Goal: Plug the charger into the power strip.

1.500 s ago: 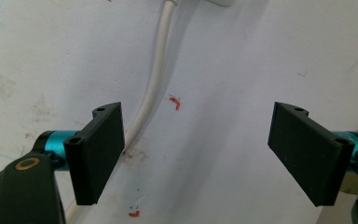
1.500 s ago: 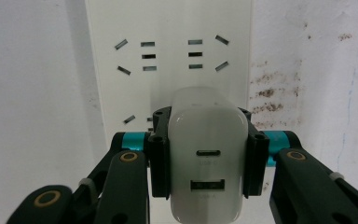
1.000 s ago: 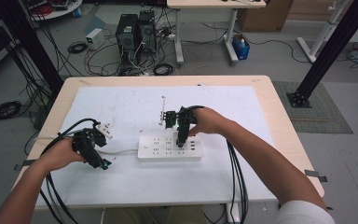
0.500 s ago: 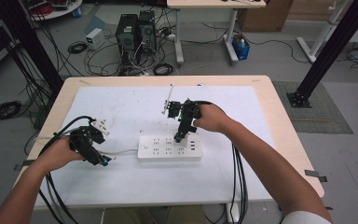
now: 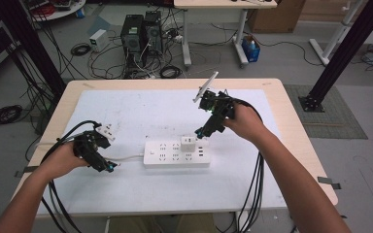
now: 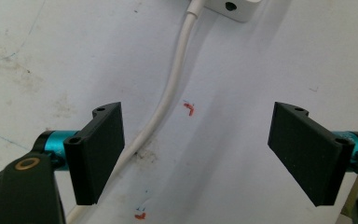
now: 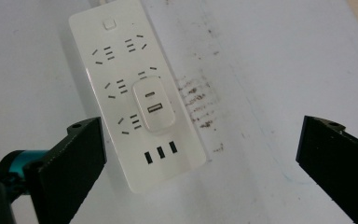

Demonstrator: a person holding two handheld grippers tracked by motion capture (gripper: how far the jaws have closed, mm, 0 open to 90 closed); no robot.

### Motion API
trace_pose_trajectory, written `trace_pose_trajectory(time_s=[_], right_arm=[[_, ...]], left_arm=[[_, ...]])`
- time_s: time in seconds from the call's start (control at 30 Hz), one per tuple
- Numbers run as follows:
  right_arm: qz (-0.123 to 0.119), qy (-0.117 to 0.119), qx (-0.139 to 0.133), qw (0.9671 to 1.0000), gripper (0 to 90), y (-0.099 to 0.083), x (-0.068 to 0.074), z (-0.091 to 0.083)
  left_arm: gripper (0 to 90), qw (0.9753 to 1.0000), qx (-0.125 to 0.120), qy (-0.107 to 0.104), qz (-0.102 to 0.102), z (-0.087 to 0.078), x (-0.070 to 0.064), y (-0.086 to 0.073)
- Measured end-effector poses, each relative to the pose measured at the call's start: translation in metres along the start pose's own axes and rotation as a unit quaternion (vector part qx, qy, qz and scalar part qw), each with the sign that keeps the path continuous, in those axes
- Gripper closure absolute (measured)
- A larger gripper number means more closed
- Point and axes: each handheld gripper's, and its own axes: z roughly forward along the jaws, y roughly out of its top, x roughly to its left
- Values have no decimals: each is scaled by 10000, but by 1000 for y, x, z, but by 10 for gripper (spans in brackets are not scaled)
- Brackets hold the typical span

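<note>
A white power strip (image 5: 171,154) (image 7: 121,88) lies mid-table on the white mat, with a small white charger (image 5: 188,143) (image 7: 154,106) plugged into one of its sockets. My right gripper (image 5: 203,132) (image 7: 200,163) hangs above and just beyond the strip's right end, open, its jaws wide apart with nothing between them. The strip's white cord (image 5: 126,158) (image 6: 168,93) runs left toward my left gripper (image 5: 108,166) (image 6: 196,154). That gripper is open low over the mat, and the cord passes close to its left jaw. A corner of the strip (image 6: 233,7) shows at the top of the left gripper view.
A white plug (image 5: 106,131) lies on the mat just behind my left hand. Black cables trail from both grippers over the table's (image 5: 291,145) front edge. Computer towers (image 5: 140,33) and loose cables stand on the floor beyond the table.
My right gripper has lifted off the charger and drawn back and to the right, leaving the charger in the strip. The left gripper has barely moved.
</note>
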Motion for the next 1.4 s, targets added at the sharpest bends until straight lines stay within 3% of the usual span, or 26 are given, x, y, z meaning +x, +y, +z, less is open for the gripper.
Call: trace_pose_trajectory(time_s=[0.17,0.27,0.4,0.67,0.9,1.4], right_arm=[[266,-129,-167,9994,9,-17,3,-19],[324,-258,-24,9991,9,-32,8,-26],[599,-281,6,9978,9,-52,11,-33],[865,-564,43,9946,9,-83,18,-43],[952,-535,63,9940,9,-93,20,-43],[1029,-510,21,9934,9,-107,21,-35]], left_arm=[[186,9999,-35,67,-113,-2,0,0],[186,9999,43,5,-101,-4,-1,0],[186,9999,-56,76,-84,-10,-1,0],[186,9992,-110,327,-187,-13,-2,-3],[186,9984,-154,472,-281,-14,1,-3],[186,9978,-236,498,-379,-14,2,-2]])
